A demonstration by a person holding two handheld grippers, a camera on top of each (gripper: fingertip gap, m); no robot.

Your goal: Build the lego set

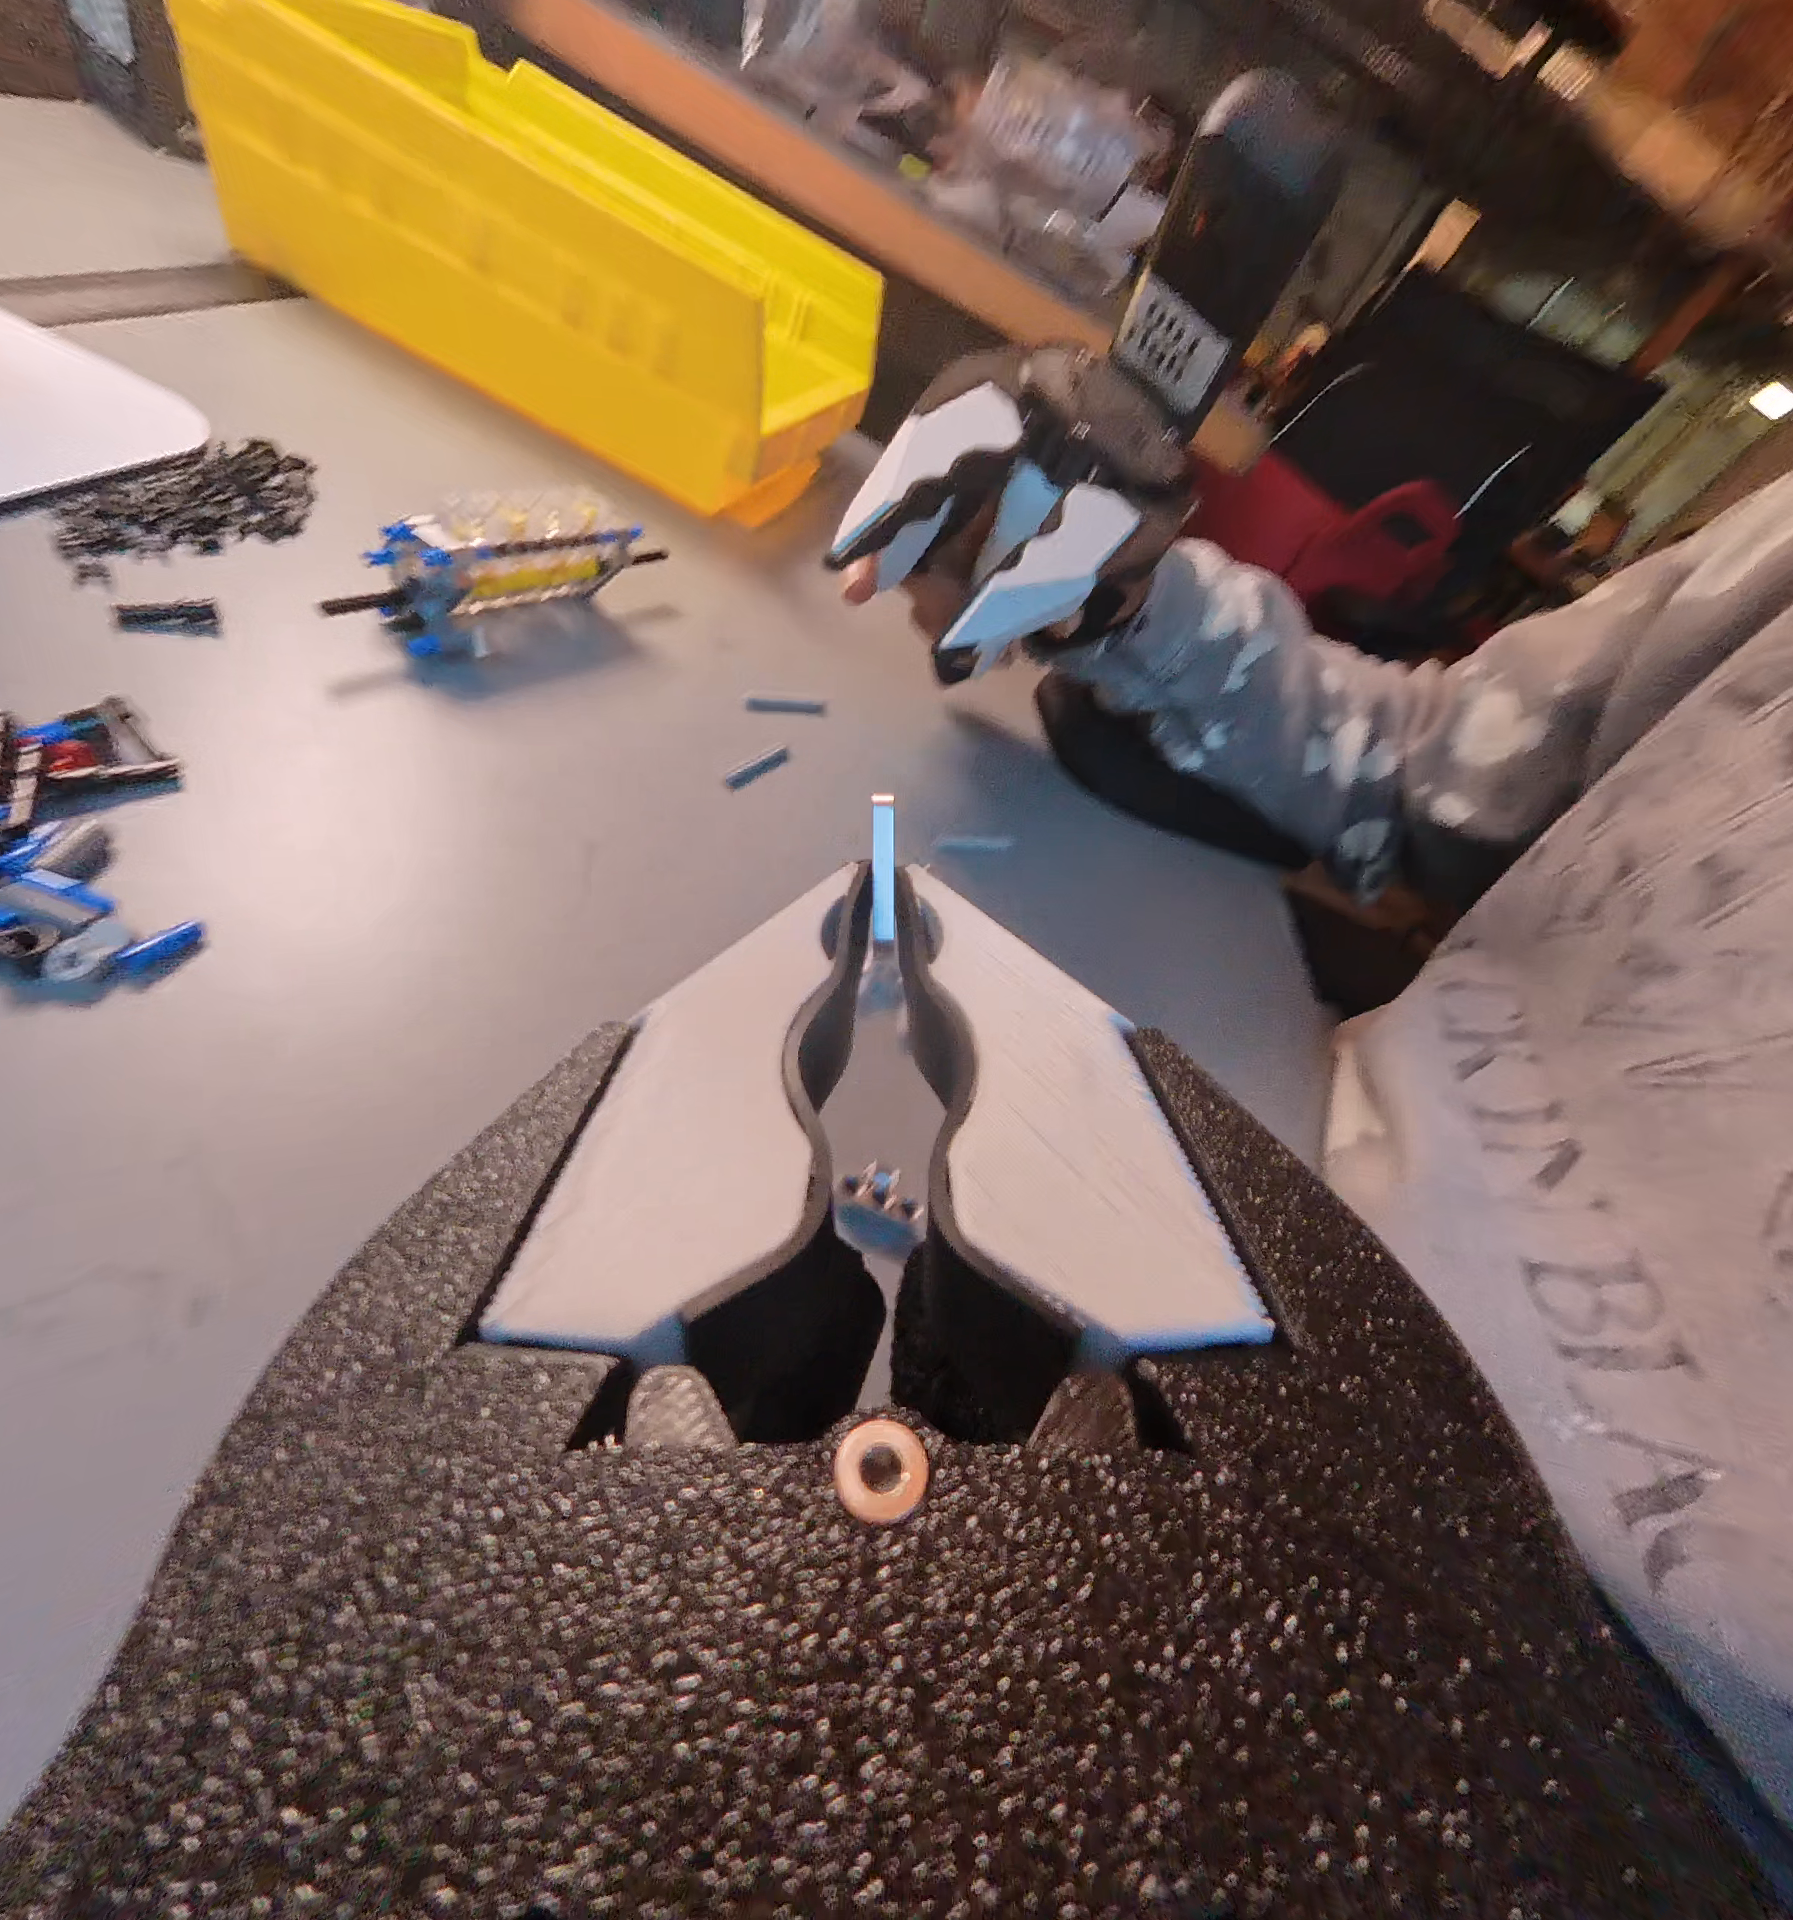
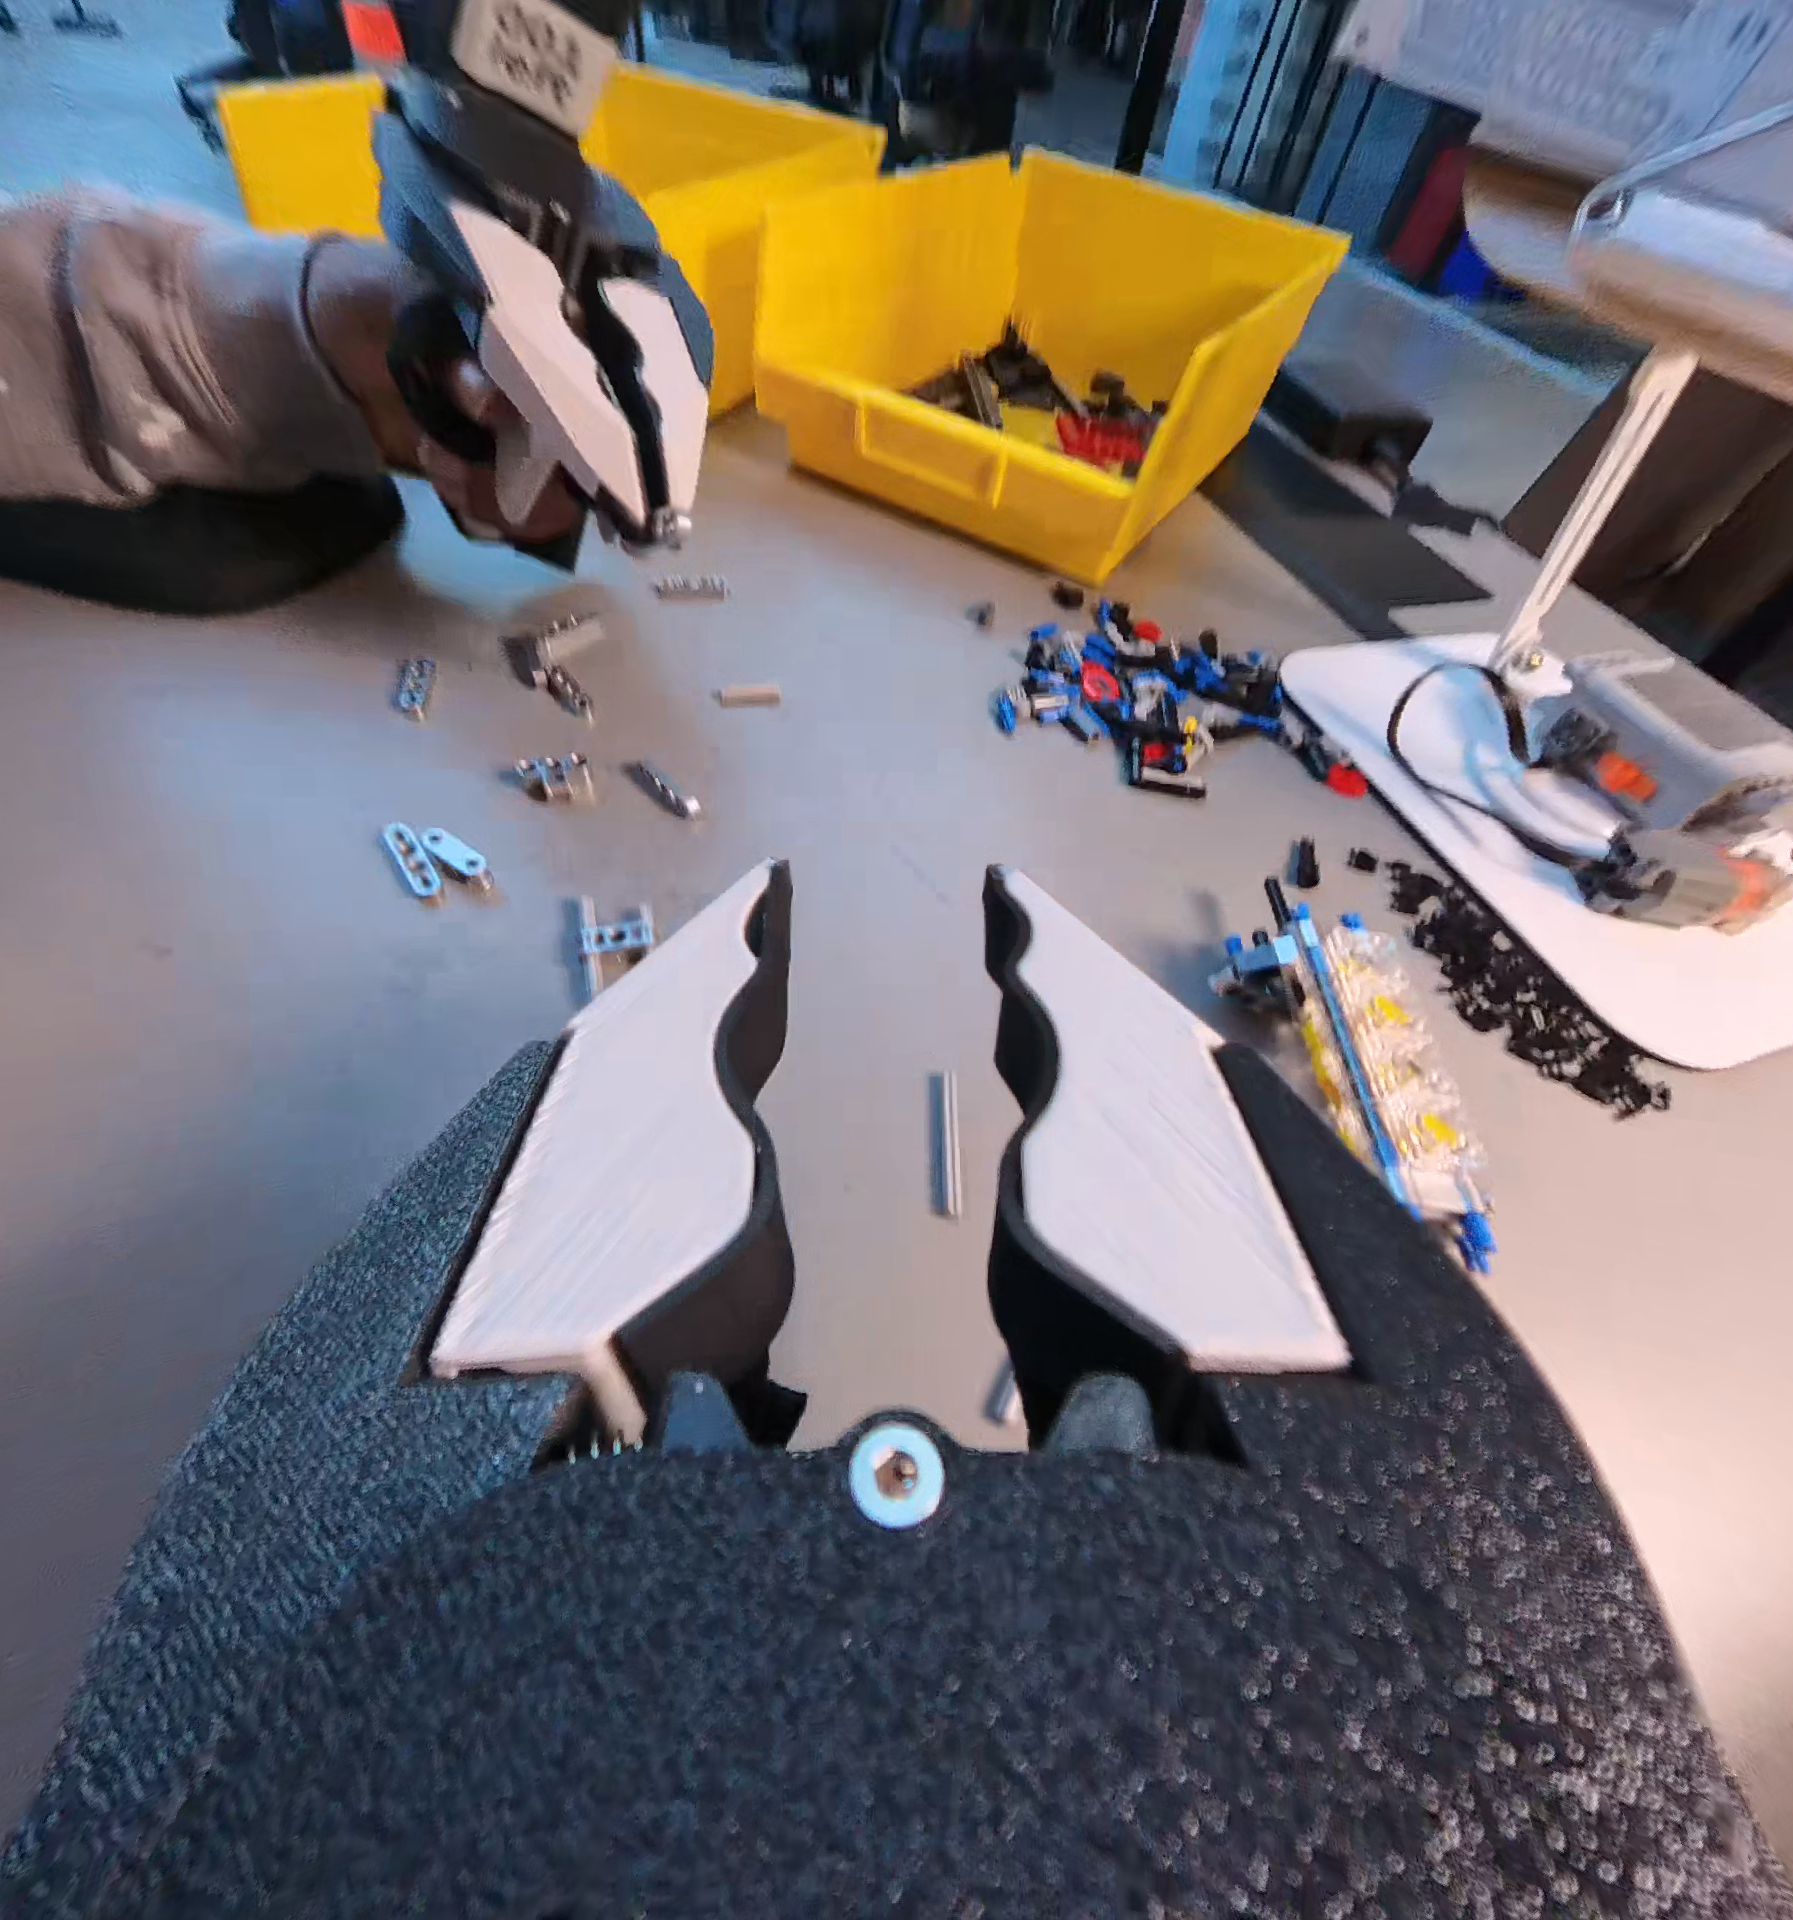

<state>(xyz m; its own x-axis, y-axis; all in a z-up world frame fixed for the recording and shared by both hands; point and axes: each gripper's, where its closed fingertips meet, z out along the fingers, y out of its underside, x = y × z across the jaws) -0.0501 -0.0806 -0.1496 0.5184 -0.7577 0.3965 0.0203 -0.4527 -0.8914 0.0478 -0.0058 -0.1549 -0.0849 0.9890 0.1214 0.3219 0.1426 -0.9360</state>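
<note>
My left gripper [image 1: 881,875] is shut on a thin light-grey flat piece [image 1: 881,831], seen edge-on and sticking out past the fingertips, above the grey table [image 1: 372,1039]. In the right wrist view the left gripper [image 2: 653,535] holds a small grey piece at its tips over scattered grey beams [image 2: 549,665]. My right gripper [image 2: 887,878] is open with nothing between its pads. A thin grey axle [image 2: 944,1143] lies on the table below, between its fingers. The right gripper [image 1: 907,603] also shows open in the left wrist view, held by a hand in a patterned sleeve.
Yellow bins [image 2: 1027,343] stand at the back, one holding black and red parts. A pile of blue, black and red parts [image 2: 1152,696], a blue and yellow assembly [image 2: 1359,1049], black pins [image 2: 1515,997] and a white lamp base [image 2: 1598,831] are at the right. The grippers' ends are close to 12 cm from one another.
</note>
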